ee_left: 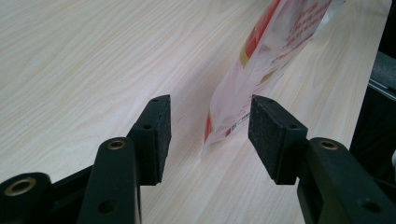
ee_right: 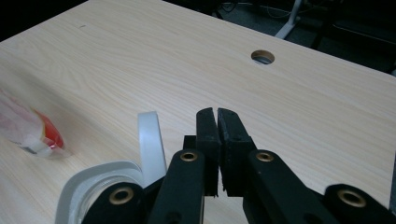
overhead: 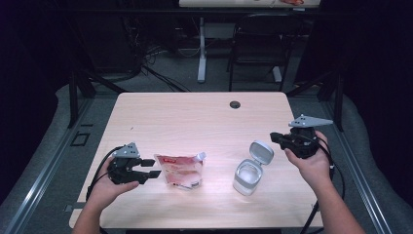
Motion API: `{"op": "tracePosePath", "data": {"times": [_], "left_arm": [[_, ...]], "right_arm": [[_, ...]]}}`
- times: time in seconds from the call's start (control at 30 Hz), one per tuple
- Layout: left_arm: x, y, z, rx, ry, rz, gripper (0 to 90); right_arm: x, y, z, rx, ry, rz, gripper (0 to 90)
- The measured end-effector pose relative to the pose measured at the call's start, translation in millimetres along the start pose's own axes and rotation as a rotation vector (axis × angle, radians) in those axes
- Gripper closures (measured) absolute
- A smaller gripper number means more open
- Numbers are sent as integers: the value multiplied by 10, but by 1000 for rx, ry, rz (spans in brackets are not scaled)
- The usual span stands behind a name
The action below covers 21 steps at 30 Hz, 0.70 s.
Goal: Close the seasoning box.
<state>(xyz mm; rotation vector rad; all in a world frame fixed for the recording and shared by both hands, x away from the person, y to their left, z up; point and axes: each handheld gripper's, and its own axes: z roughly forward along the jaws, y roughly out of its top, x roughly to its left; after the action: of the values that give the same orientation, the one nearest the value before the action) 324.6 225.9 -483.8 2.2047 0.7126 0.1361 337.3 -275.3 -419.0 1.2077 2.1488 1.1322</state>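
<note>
Pale wood-grain table [overhead: 195, 117] with a round cable hole [overhead: 234, 104] near its far edge; dim room behind, grey carpet, a black chair [overhead: 260, 39], loose cables on the floor and the white leg of a second table. High view: left gripper [overhead: 152, 168] held low at the near left, jaws spread and pointing at a pouch [overhead: 179, 170] that lies just beside them, spout corner toward the jar. Right gripper [overhead: 274, 138] held above the table at the right, jaws clenched on nothing. A clear jar [overhead: 247, 178] stands near centre-right, its grey hinged lid [overhead: 261, 152] flipped up and open, just left of the right gripper. Left gripper view adds detail: the pouch's near corner sits between the open pads [ee_left: 162, 135] without touching either; red and yellow printing on white plastic, lettering too blurred to read. Right gripper view shows the pads pressed together, the jar's rim and raised lid at lower left below the jaws, and one end of the pouch at the far left edge. No brand name legible in any view.
</note>
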Motion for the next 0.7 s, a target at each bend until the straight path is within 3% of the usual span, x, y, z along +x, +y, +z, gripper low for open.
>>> {"op": "tracePosePath", "data": {"times": [0.7], "left_arm": [[20,-19,-8,-1,5,-3,493]], "right_arm": [[-106,-128,54,31,-8,37,900]]}}
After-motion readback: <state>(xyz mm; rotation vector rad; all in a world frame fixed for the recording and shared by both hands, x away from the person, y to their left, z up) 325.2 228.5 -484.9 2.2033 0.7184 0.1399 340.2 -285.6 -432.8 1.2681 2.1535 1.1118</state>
